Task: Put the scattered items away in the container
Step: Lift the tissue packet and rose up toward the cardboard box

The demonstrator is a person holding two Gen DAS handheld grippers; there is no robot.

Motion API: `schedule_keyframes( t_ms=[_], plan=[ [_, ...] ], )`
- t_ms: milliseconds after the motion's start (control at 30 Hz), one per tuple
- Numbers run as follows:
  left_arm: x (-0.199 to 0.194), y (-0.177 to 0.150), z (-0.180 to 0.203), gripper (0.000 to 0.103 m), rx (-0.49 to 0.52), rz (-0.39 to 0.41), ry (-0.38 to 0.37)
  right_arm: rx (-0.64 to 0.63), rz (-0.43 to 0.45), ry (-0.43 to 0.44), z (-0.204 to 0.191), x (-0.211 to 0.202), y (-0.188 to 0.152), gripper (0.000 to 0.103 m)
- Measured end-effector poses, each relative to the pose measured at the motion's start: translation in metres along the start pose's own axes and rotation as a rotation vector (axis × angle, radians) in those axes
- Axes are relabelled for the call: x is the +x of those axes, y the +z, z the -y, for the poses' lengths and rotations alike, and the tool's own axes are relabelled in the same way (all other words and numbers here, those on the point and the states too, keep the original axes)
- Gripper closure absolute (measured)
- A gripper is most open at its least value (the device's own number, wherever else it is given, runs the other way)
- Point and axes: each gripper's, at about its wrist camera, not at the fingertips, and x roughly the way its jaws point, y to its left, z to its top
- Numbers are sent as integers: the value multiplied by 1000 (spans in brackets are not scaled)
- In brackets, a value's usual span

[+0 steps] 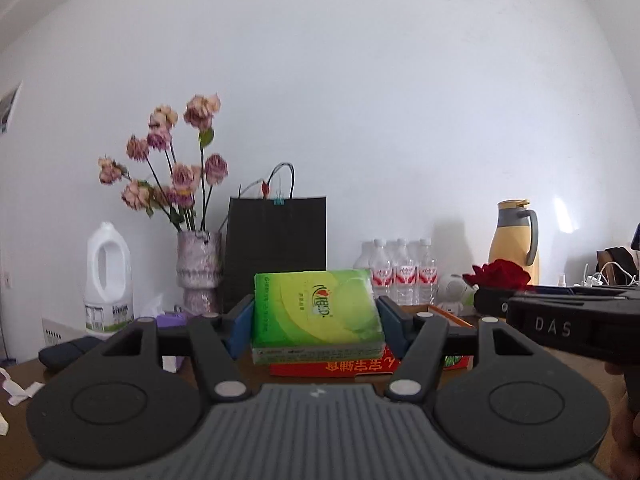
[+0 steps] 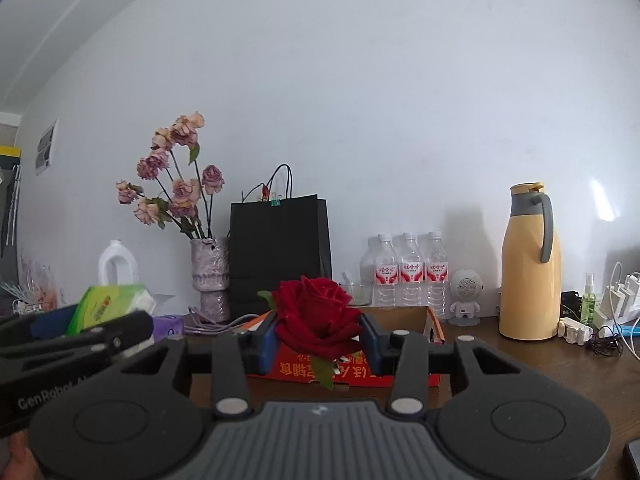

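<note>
Brown desk, cardboard box [image 2: 404, 314] ahead. My left gripper [image 1: 316, 320] clamps the tissue pack [image 1: 316, 308], soft, squashy; right gripper [image 2: 320, 334] clamps the red rose [image 2: 316, 316], fragile, better held lower.

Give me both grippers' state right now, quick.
Left gripper: shut on the green tissue pack.
Right gripper: shut on the red rose.

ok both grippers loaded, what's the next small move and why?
Probably carry both forward and lower them over the red cardboard box. The left gripper holds the green tissue pack, the right gripper the red rose, and the box sits just beyond both, open-topped.
</note>
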Motion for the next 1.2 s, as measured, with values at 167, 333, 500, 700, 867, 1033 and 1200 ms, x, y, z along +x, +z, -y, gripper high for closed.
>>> schedule_keyframes(
  t_ms=[167, 333, 500, 700, 867, 1033, 1200],
  plan=[
    [-6, -3, -2, 38, -30, -3, -1, 5, 15, -22, 0, -19, -11, 62],
    [2, -7, 0, 38, -31, -15, -4, 25, 12, -42, 6, -13, -12, 62],
    [19, -11, -4, 38, -37, -29, 16, 37, 0, -53, 13, 2, -14, 62],
    [88, 21, -9, 38, -36, 24, -7, 35, 38, -53, 33, 49, 10, 62],
    [177, 65, -7, 38, -16, 48, -30, 9, 103, -63, 59, 120, 72, 61],
    [244, 101, -16, 38, -71, -108, -113, 61, -32, -1, 99, 183, 121, 61],
    [363, 94, -16, 37, -55, -700, -251, 144, -578, 144, 129, 293, 142, 61]
  ],
)
